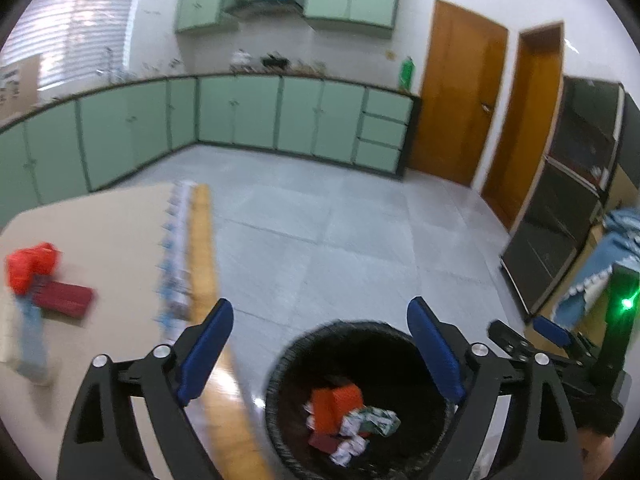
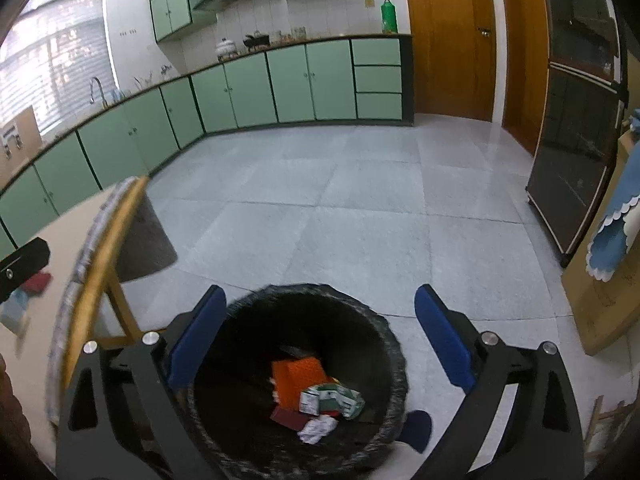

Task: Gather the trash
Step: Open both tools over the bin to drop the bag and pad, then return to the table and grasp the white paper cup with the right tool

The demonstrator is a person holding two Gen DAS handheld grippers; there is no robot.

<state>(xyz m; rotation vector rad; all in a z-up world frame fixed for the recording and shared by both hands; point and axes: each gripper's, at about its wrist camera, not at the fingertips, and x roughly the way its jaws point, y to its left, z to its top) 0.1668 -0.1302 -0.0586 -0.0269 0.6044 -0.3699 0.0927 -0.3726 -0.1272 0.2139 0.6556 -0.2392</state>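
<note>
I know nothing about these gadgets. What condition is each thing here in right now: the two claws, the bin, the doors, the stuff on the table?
Left gripper: open, empty, over the bin.
Right gripper: open, empty, over the bin.
Round black trash bin: upright, holding an orange packet and crumpled paper.
Brown wooden door: closed.
Green cabinet doors: closed.
Red and orange wrappers: lying on the beige table, not collected.

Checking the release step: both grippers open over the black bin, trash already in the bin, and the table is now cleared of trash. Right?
Not quite. The table is not cleared: the left wrist view shows an orange wrapper and a dark red packet on it. The rest holds: left gripper and right gripper are open over the black bin, with trash inside.
</note>
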